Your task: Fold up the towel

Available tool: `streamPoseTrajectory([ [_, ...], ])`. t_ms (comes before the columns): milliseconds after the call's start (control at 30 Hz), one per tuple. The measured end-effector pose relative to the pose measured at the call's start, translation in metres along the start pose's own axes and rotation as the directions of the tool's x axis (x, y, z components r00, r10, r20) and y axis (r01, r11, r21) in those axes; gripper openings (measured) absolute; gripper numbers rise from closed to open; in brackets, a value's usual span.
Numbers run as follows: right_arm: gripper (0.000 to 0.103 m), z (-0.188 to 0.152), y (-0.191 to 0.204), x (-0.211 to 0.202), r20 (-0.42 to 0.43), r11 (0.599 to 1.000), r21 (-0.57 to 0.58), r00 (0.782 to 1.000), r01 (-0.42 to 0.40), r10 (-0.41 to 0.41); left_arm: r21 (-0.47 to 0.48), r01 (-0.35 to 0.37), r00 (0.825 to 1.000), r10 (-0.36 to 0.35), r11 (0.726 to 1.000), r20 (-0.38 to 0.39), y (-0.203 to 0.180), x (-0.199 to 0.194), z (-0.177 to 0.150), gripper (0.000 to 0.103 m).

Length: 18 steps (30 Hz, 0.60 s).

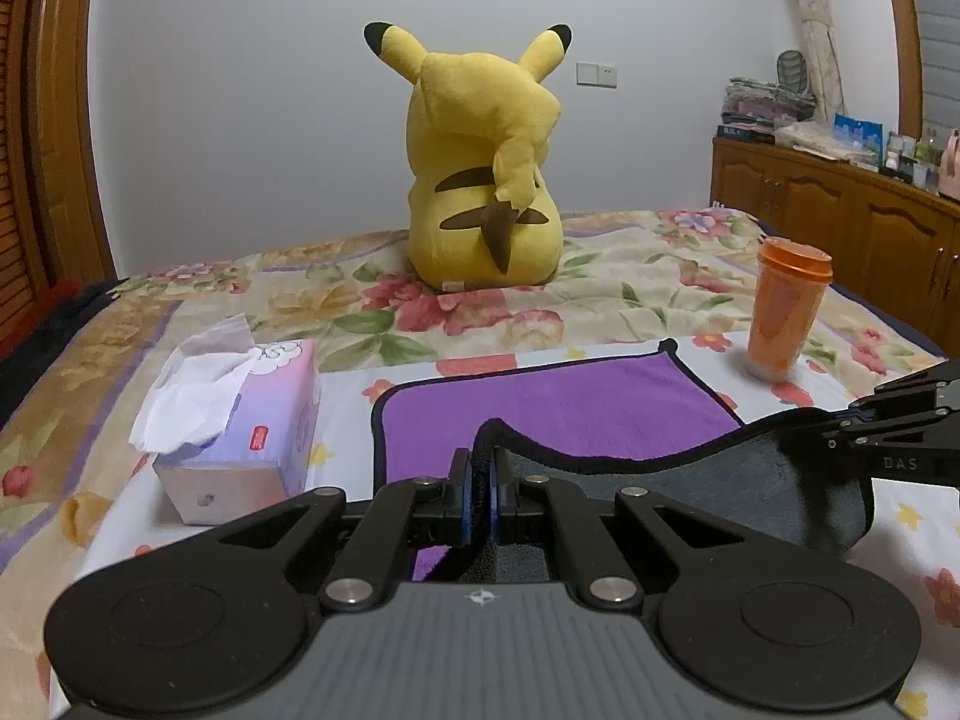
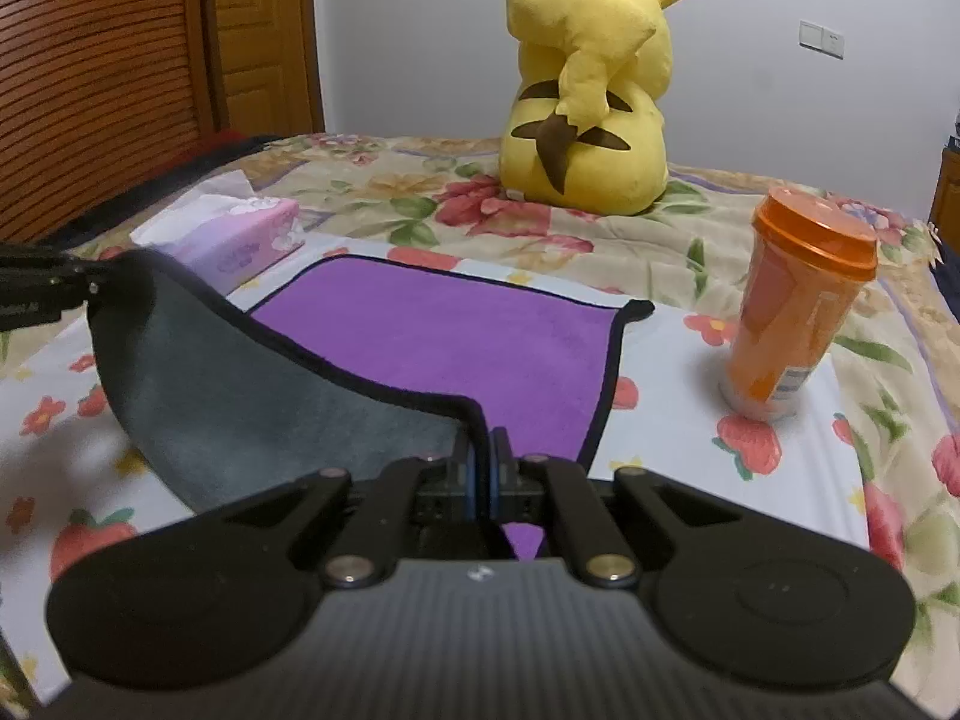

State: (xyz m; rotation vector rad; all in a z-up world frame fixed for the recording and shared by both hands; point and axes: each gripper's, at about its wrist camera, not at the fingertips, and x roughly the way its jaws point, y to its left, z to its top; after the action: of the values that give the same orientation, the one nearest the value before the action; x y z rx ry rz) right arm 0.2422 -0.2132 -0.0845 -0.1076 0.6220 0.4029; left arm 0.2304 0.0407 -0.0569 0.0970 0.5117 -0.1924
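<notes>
A towel, purple (image 1: pixel 540 414) on top and grey underneath with black edging, lies on the floral bed. Its near edge is lifted off the bed, so the grey underside (image 2: pixel 240 396) faces me. My left gripper (image 1: pixel 480 468) is shut on the near left corner. My right gripper (image 2: pixel 483 450) is shut on the near right corner. The right gripper also shows at the right edge of the left wrist view (image 1: pixel 840 426), and the left gripper at the left edge of the right wrist view (image 2: pixel 90 285). The far half of the towel rests flat.
A tissue box (image 1: pixel 240 420) stands left of the towel. An orange lidded cup (image 1: pixel 783 312) stands to its right. A yellow Pikachu plush (image 1: pixel 480 180) sits behind on the bed. A wooden cabinet (image 1: pixel 840 222) lines the right wall.
</notes>
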Motion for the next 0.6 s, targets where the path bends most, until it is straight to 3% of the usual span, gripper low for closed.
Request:
streamPoseTrajectory([
  [600,0.005,0.007,-0.005,0.030,-0.001,0.999,-0.026,1.000,0.025,-0.025,-0.023,-0.001,1.000,0.001,1.000,-0.016,0.009,0.033,0.006,0.008],
])
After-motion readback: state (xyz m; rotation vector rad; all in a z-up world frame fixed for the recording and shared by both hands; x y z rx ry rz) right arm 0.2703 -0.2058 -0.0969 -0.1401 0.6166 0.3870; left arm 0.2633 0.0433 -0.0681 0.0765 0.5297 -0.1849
